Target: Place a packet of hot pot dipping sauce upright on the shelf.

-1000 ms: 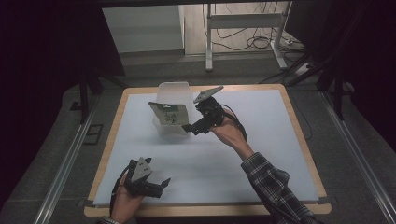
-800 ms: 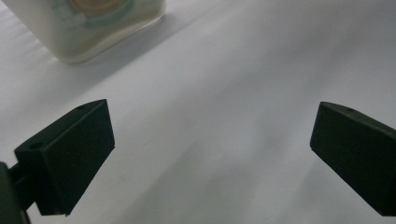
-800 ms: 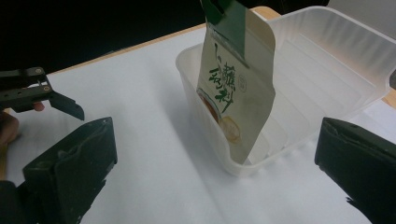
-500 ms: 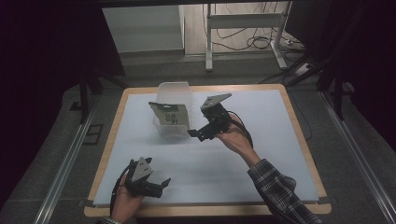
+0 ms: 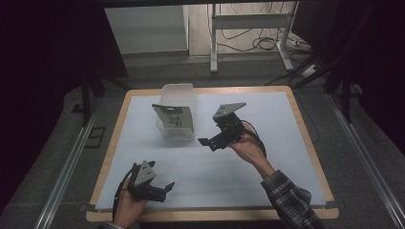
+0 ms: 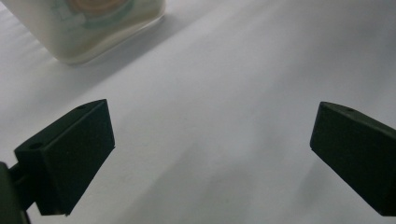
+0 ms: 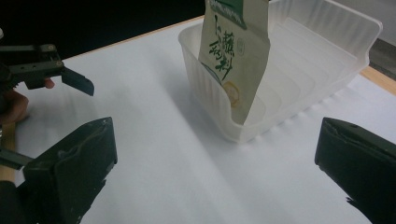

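Observation:
A clear plastic bin (image 5: 179, 88) stands on the white mat toward the back left. A pale packet with green print (image 5: 175, 117) leans upright in its near end. My right gripper (image 5: 208, 142) hovers open and empty just right of the bin's near corner, jaws pointing left. In the right gripper view the bin (image 7: 327, 32) and the packet (image 7: 233, 60) lie ahead of my right gripper (image 7: 215, 172). My left gripper (image 5: 166, 191) rests open near the front edge, and in the left gripper view (image 6: 210, 154) the bin's corner (image 6: 88, 32) is far ahead.
The white mat (image 5: 267, 191) covers a wooden-edged table (image 5: 305, 138). Beyond the table are dark floor, metal rails and a desk frame with cables (image 5: 248, 28). The left gripper (image 7: 70, 77) and its hand appear at the far left of the right gripper view.
My right gripper has drawn back from the bin, toward the right and nearer, with nothing in it. The packet stays standing in the bin. The left gripper has not moved.

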